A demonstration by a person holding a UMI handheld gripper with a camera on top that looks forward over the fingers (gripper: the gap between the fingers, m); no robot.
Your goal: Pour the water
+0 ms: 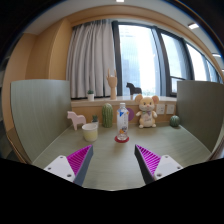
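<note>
A clear bottle with a blue label and white cap stands on a small red coaster on the grey table, beyond my fingers and about midway ahead of them. A white cup stands to its left, slightly nearer. My gripper is open and empty, its magenta pads spread wide, well short of both objects.
A plush toy sits behind the bottle on the right. A green cactus figure and a white toy horse stand on the left. A small green pot is at far right. Grey partitions flank the table; windows behind.
</note>
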